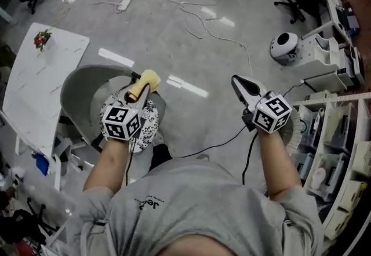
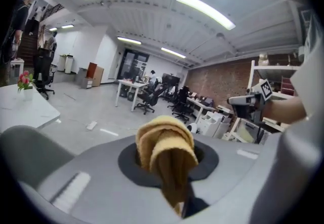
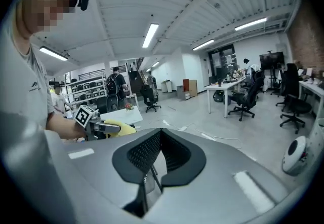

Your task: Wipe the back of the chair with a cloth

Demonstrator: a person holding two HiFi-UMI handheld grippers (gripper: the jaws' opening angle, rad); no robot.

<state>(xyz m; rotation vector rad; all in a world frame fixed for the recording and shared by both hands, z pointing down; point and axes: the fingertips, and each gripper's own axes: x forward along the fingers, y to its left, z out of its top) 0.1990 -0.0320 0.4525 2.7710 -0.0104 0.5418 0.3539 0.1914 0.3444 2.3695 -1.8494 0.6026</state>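
Head view shows the yellow cloth (image 1: pixel 146 83) bunched in the left gripper (image 1: pixel 141 90), held over the front of a grey shell chair (image 1: pixel 78 90). The chair's curved back rises on the side toward the white table (image 1: pixel 35 92). I cannot tell from here whether the cloth touches the chair at all. In the left gripper view the cloth (image 2: pixel 164 149) is pinched between the jaws. A rounded fold stands up beyond the tips and a darker tail runs back along them (the grip is firm enough to crease it). A speckled black-and-white seat pad (image 1: pixel 148 127) lies under the gripper's marker cube.

The right gripper (image 1: pixel 236 80) is held out over bare floor, well apart from the chair. In the right gripper view its jaws (image 3: pixel 161 134) are pressed together at the tips with nothing between them. That view also catches the cloth (image 3: pixel 121 127) across the way.

Red flowers (image 1: pixel 42 39) stand near the table's far corner. A power strip (image 1: pixel 124 2) and a white cable (image 1: pixel 197 20) lie on the floor beyond the chair. A white rounded machine (image 1: pixel 284 46) sits near the shelving rack (image 1: pixel 333 150) at the person's right.
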